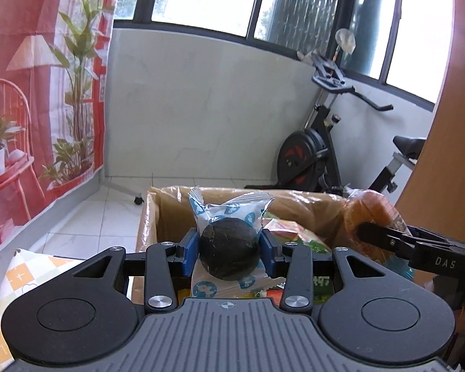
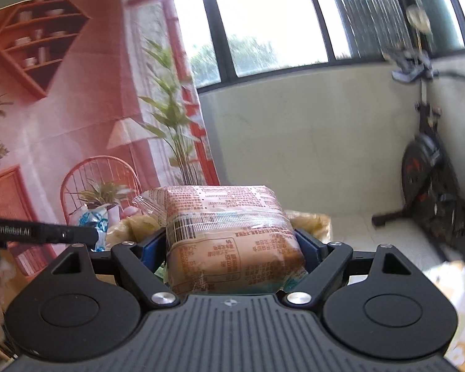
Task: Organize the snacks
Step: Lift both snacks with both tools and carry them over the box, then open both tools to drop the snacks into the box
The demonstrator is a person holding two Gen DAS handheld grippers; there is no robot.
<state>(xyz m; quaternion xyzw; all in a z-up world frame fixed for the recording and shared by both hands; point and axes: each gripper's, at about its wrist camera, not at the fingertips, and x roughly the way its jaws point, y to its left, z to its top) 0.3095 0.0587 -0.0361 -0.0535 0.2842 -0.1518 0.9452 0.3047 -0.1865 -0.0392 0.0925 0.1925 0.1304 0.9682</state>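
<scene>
My left gripper (image 1: 229, 246) is shut on a round black cake in a clear wrapper with blue prints (image 1: 229, 248), held above an open cardboard box (image 1: 148, 217). Several colourful snack packs (image 1: 297, 232) lie inside the box. My right gripper (image 2: 234, 241) is shut on a large orange bread pack (image 2: 232, 235) with printed text and a barcode. In the left wrist view, that orange pack (image 1: 369, 214) and the right gripper's black finger (image 1: 384, 238) hang at the box's right side. The left gripper's finger (image 2: 46, 235) and the blue-printed wrapper (image 2: 93, 220) show at the left of the right wrist view.
A checked orange-and-white cloth (image 1: 12, 282) covers the surface at lower left. An exercise bike (image 1: 313, 155) stands on the tiled floor behind the box. A red printed backdrop (image 1: 31, 93) hangs on the left, and a brown board edge (image 1: 440, 155) rises at right.
</scene>
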